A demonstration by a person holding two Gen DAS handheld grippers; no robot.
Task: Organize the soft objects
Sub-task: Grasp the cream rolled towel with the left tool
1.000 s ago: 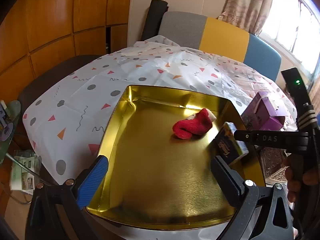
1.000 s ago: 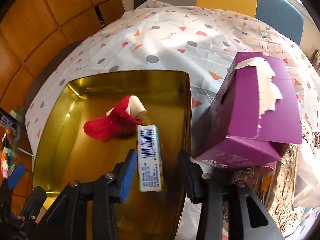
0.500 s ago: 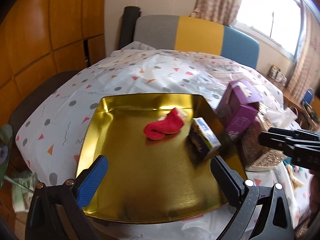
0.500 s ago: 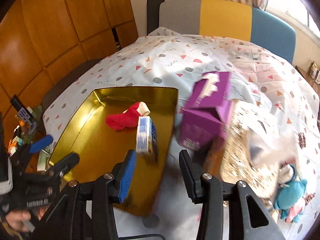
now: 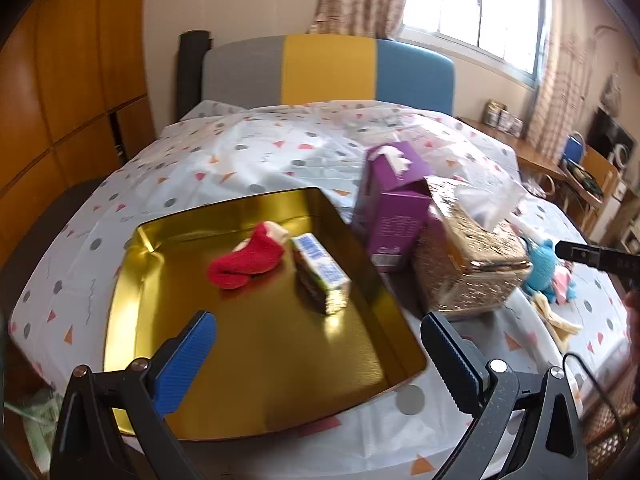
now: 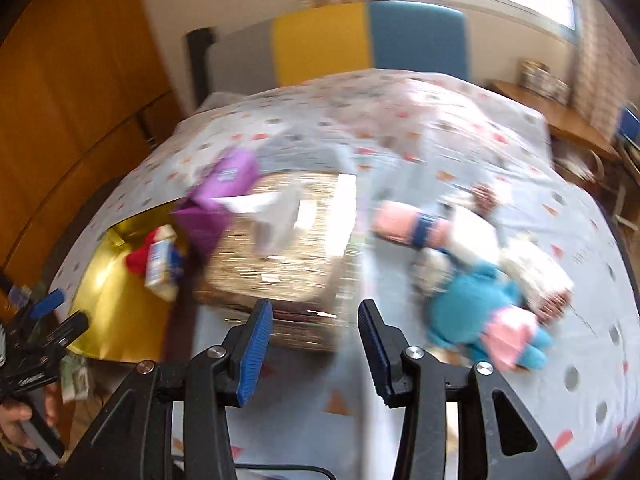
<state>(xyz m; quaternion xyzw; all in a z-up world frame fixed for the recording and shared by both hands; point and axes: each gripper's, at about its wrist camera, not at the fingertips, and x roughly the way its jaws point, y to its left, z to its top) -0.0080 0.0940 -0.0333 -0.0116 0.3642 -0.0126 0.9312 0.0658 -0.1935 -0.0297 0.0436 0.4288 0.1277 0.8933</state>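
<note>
We see the sock (image 5: 244,262) and small carton (image 5: 320,276) side by side in the tray (image 5: 280,360). Right of the tray stand two tissue boxes (image 5: 468,264), with plush toys (image 6: 480,312) further right.

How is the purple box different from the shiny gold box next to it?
The purple box is plain card; the gold box is glittery and patterned. The purple box stands taller and narrower; the gold box sits lower and wider. The purple box stands nearer the gold tray; the gold box is nearer the blue plush. Both have white tissue poking out on top.
</note>
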